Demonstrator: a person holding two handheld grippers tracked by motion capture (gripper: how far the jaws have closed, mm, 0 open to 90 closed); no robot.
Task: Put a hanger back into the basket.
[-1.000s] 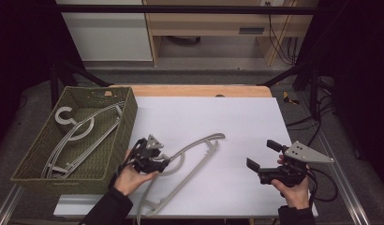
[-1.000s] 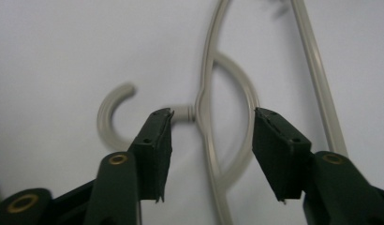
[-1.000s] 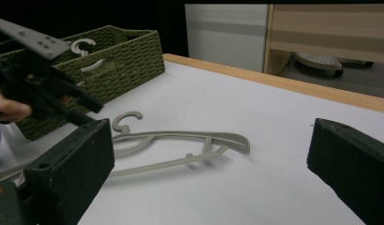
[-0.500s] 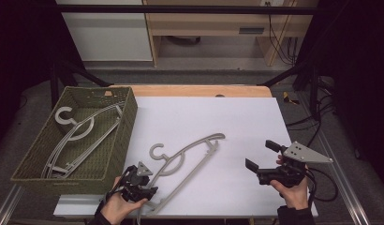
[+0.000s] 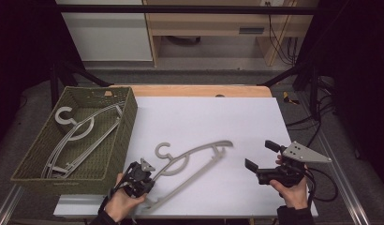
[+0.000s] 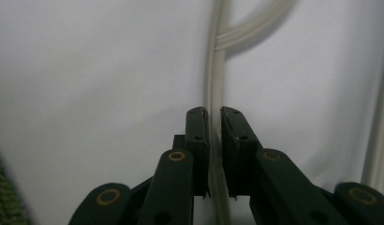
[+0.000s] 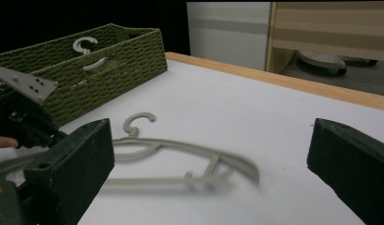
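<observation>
Altogether two hangers: one on table, one in basket.

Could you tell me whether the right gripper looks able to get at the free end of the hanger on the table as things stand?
Probably yes. The right gripper is open and faces the hanger, with bare white table between them; the left gripper grips the other end.

We see the white table brightly lit, surroundings dark; the hanger is motion-blurred, near jaws soft.
</observation>
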